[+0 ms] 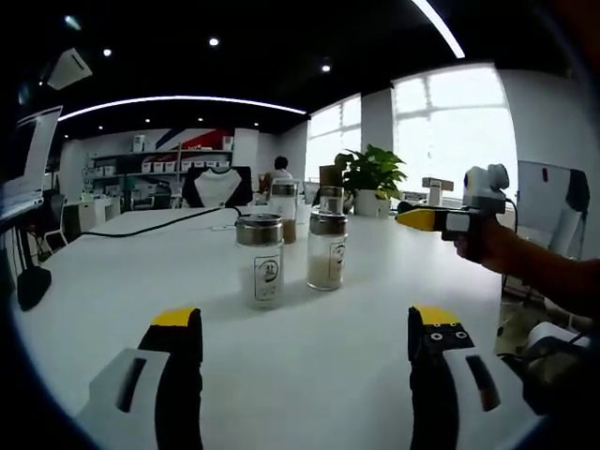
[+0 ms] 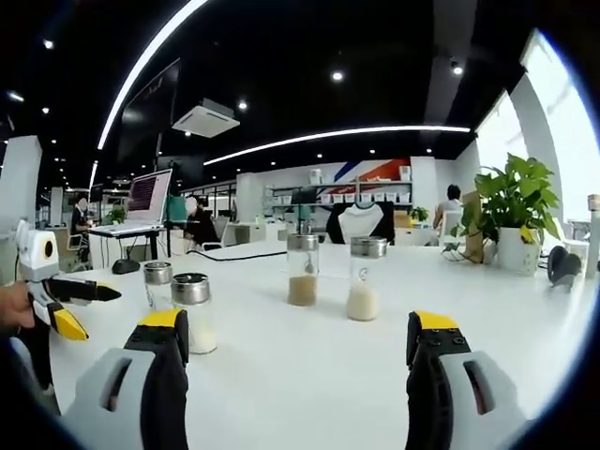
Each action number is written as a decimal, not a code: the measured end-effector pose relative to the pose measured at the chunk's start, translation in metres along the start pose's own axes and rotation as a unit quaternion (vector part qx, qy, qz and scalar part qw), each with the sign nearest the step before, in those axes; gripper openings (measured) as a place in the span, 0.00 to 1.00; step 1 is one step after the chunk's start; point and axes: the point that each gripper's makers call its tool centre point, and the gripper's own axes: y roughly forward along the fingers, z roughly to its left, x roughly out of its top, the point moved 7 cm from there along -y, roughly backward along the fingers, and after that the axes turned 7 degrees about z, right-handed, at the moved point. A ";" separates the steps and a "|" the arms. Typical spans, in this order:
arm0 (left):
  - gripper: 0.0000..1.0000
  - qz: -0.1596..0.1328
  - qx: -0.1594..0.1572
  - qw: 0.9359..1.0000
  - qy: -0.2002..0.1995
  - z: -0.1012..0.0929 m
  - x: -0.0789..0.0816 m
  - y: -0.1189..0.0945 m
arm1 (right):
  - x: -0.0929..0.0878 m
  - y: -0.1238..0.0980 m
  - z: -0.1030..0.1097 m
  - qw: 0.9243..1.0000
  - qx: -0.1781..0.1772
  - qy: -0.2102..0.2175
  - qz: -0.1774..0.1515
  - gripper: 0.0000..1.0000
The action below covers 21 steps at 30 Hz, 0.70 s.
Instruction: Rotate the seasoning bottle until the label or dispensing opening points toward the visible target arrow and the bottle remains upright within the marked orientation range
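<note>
While both tools (image 1: 305, 342) (image 2: 297, 342) hang released, seasoning bottle (image 1: 260, 260) stands upright at twelve o'clock on counter (image 1: 112, 281), ungrasped; rotation judged entirely pending.

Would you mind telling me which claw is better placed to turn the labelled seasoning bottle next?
Left, probably. The left claw is open and aimed straight at the labelled bottle standing upright on the white table. The right claw is open too, but no bottle lies squarely between its jaws.

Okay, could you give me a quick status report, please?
Left gripper open, right gripper open, both empty. Seasoning bottles upright on white table, untouched. Nothing in the way.
</note>
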 end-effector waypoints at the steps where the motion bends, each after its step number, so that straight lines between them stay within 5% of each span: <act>1: 0.96 0.000 0.000 1.000 0.000 0.000 0.000 0.000 | 0.001 0.001 0.000 1.000 -0.003 -0.004 0.000 0.99; 7: 0.95 -0.004 0.002 1.000 -0.004 0.002 0.001 -0.001 | 0.003 0.007 0.004 1.000 0.009 -0.015 -0.003 0.98; 9: 0.95 -0.005 0.001 1.000 -0.005 0.002 0.001 -0.001 | -0.001 0.009 0.003 1.000 0.009 -0.011 0.013 0.90; 21: 0.95 -0.007 -0.001 1.000 -0.009 0.001 0.001 -0.001 | 0.000 0.020 -0.001 1.000 0.003 0.009 0.008 0.99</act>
